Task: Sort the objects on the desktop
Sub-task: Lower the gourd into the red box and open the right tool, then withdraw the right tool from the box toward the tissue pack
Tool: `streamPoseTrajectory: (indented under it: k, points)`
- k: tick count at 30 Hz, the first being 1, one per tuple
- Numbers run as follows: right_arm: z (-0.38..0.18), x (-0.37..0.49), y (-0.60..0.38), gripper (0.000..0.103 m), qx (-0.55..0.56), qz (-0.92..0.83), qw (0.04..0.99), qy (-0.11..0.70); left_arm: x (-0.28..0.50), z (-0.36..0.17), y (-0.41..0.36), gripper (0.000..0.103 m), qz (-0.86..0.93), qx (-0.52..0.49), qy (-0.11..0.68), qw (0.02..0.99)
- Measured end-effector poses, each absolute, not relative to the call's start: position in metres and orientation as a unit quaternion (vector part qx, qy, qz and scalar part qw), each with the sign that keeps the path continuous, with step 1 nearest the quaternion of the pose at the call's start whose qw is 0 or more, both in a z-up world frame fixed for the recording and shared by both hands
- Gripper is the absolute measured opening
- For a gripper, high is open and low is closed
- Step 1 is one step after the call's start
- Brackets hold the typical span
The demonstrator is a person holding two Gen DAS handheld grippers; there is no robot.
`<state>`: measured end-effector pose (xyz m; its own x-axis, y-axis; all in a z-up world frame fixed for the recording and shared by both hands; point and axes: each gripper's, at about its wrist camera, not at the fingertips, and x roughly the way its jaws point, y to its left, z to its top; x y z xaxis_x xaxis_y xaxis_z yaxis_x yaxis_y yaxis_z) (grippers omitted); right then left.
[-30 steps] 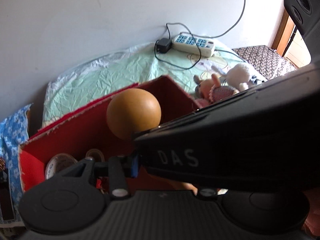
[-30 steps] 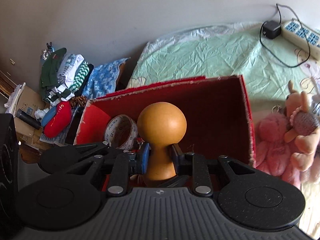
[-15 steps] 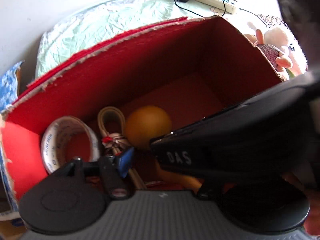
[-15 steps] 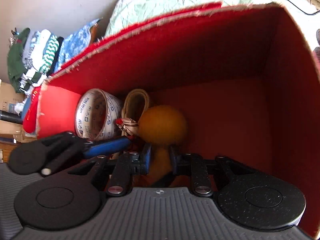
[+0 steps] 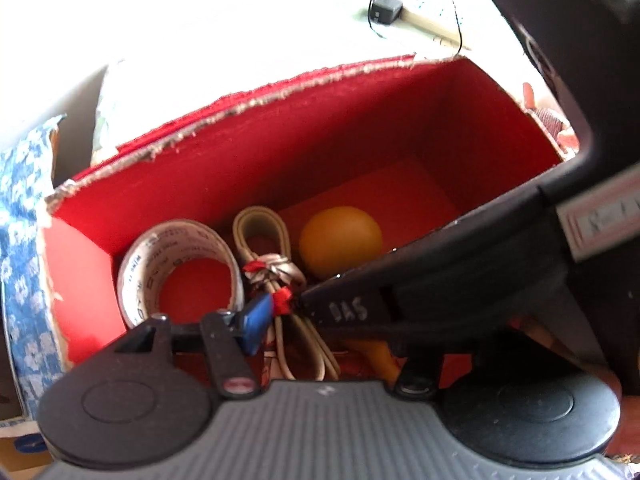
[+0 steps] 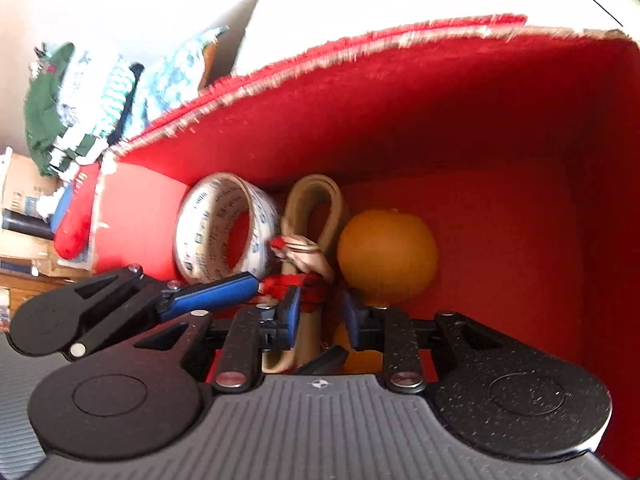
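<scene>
A red cardboard box [image 6: 460, 92] holds a roll of printed tape [image 6: 224, 228], a beige bundled cord with red ties [image 6: 316, 216] and an orange wooden gourd-shaped piece [image 6: 386, 256]. My right gripper [image 6: 320, 316] is inside the box, its fingers open and apart from the wooden piece's neck. In the left wrist view the box [image 5: 320, 132], tape [image 5: 180, 268], cord [image 5: 264, 264] and wooden piece [image 5: 340, 240] show too. Of my left gripper only the left blue fingertip [image 5: 256, 316] shows; the right gripper's body hides the other.
Folded clothes [image 6: 80, 96] and cartons lie left of the box. A power strip and black adapter [image 5: 386, 8] lie on the bedding behind it. Plush toys sit at the box's right side [image 5: 548, 120].
My right gripper carried the wooden piece down into the box, then opened and let it go. Both grippers dropped closer to the box floor.
</scene>
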<state>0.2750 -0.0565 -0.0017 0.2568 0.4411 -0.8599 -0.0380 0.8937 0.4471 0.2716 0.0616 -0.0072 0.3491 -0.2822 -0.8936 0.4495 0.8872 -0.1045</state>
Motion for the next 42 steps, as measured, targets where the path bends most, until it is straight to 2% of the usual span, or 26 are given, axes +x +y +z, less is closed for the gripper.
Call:
streamPoseTrajectory:
  k: [7,14,21,25,36,42]
  points:
    - [0.013,0.257,-0.077,0.028,0.183,0.152,0.788,0.568,0.242,0.028,0.066,0.067,-0.226,0.066,0.485,0.842]
    - [0.048,0.212,-0.094,0.028,0.191,0.183,0.819,0.509,0.207,0.046,0.059,0.068,-0.202,0.067,0.435,0.875]
    - [0.078,0.153,-0.106,0.028,0.169,0.206,0.85,0.454,0.155,0.064,0.059,0.071,-0.161,0.052,0.418,0.892]
    - [0.076,0.135,-0.118,0.028,0.17,0.215,0.851,0.448,0.123,0.059,0.054,0.077,-0.128,0.046,0.416,0.899]
    - [0.032,0.099,-0.118,0.028,0.146,0.225,0.831,0.488,0.048,0.035,0.028,0.077,-0.074,0.03,0.438,0.895]
    - [0.015,0.093,-0.122,0.031,0.137,0.208,0.829,0.5,0.007,0.023,-0.001,0.075,-0.112,0.046,0.442,0.889]
